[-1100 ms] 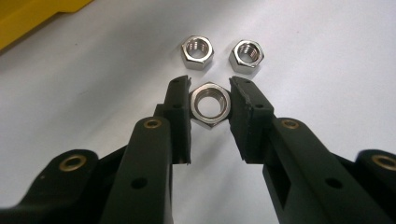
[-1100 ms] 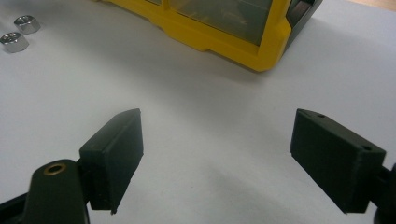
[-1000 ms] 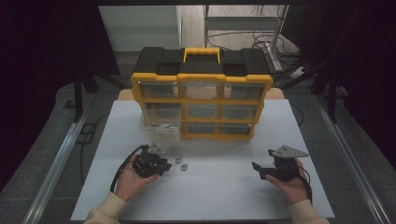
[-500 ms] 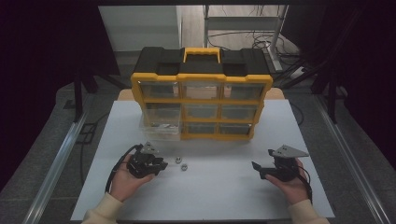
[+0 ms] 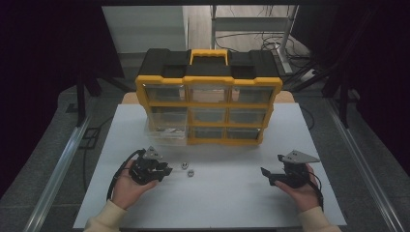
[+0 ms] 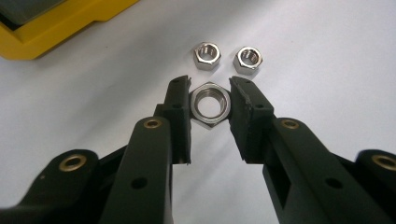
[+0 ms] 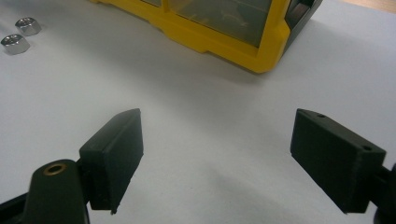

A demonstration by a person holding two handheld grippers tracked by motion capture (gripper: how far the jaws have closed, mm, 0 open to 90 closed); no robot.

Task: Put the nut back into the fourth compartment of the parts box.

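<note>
We see silver hex steel nuts (image 6: pixel 211 105) on white tabletop (image 5: pixel 232 193); yellow-n-black plastic drawer organizer (image 5: pixel 209 104) w/ clear fronts; black grippers (image 6: pixel 210 93).

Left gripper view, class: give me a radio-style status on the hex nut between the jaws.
Left hand-held gripper shut on large hex nut. Right hand-held gripper open, idle. Two smaller nuts just beyond, apart from the jaws.

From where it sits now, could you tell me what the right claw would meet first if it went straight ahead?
Probably nothing at once: the right claw faces bare white table; farther on, likely the yellow organizer.
</note>
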